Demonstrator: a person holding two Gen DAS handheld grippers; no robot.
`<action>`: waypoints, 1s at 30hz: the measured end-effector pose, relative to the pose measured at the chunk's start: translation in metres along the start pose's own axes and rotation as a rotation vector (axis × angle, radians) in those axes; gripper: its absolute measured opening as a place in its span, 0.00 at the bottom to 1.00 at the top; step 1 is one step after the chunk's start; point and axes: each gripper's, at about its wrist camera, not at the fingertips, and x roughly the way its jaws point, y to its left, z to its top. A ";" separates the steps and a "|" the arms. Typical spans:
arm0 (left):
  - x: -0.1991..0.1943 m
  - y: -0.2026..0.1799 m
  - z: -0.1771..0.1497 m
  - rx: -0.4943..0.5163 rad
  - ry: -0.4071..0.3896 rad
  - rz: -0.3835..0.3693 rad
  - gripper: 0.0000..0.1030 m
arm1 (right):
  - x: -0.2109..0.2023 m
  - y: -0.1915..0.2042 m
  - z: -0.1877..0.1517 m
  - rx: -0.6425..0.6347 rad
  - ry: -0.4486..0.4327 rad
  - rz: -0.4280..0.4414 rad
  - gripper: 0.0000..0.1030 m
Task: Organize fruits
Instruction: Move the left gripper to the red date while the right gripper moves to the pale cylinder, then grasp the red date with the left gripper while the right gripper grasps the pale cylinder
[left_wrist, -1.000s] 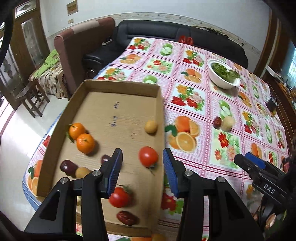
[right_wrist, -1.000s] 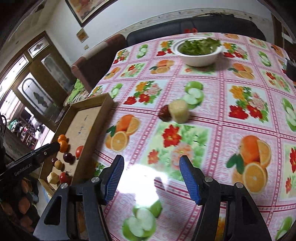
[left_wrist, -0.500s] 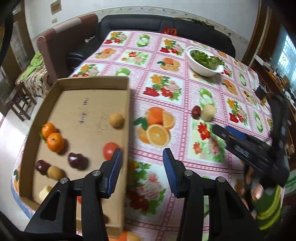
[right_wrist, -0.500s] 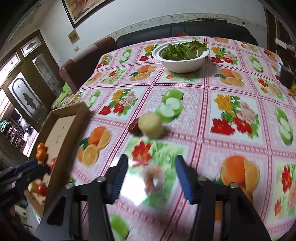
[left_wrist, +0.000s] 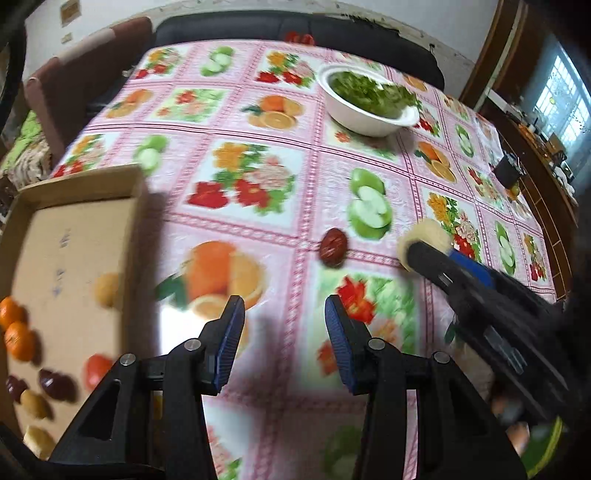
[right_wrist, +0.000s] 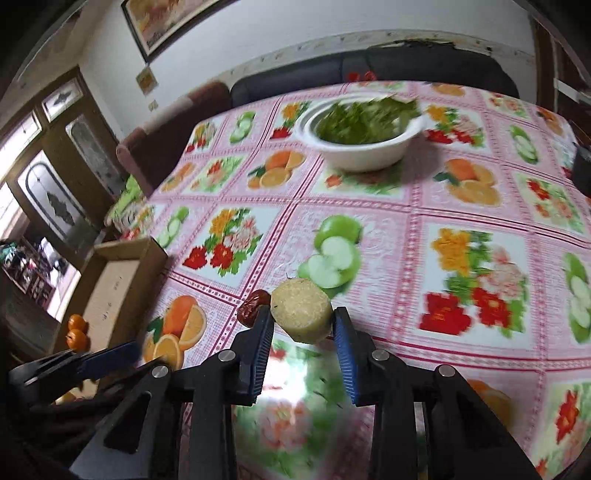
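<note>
A pale yellow round chunk (right_wrist: 301, 310) stands on the fruit-print tablecloth (right_wrist: 461, 295), with a dark red date (right_wrist: 253, 306) touching its left side. My right gripper (right_wrist: 301, 314) has the chunk between its fingertips; its jaws are closing, the pads right at the chunk's sides. In the left wrist view the chunk (left_wrist: 424, 230) shows at the right gripper's (left_wrist: 424, 251) tip, and the date (left_wrist: 333, 246) lies ahead of my left gripper (left_wrist: 284, 306), which is open, holds nothing and hovers over the cloth. The cardboard box (left_wrist: 74, 184) at left holds oranges (left_wrist: 14, 332), a tomato (left_wrist: 98, 369) and other small fruit.
A white bowl of greens (left_wrist: 365, 118) stands further back on the table. A black object (left_wrist: 508, 171) sits near the right edge. A dark sofa (right_wrist: 424, 70) and a brown armchair (left_wrist: 85, 55) border the table's far side.
My left gripper has swung right, off the box and out over the cloth toward the date. The right gripper has advanced to the yellow chunk and narrowed its jaws around it.
</note>
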 end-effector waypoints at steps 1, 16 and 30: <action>0.003 -0.004 0.004 0.005 0.003 -0.014 0.42 | -0.007 -0.005 -0.001 0.013 -0.008 0.003 0.33; 0.047 -0.036 0.025 0.055 0.013 0.016 0.18 | -0.053 -0.045 -0.019 0.119 -0.059 0.011 0.33; -0.018 -0.009 -0.008 0.050 -0.107 0.160 0.18 | -0.059 -0.010 -0.025 0.074 -0.060 0.041 0.33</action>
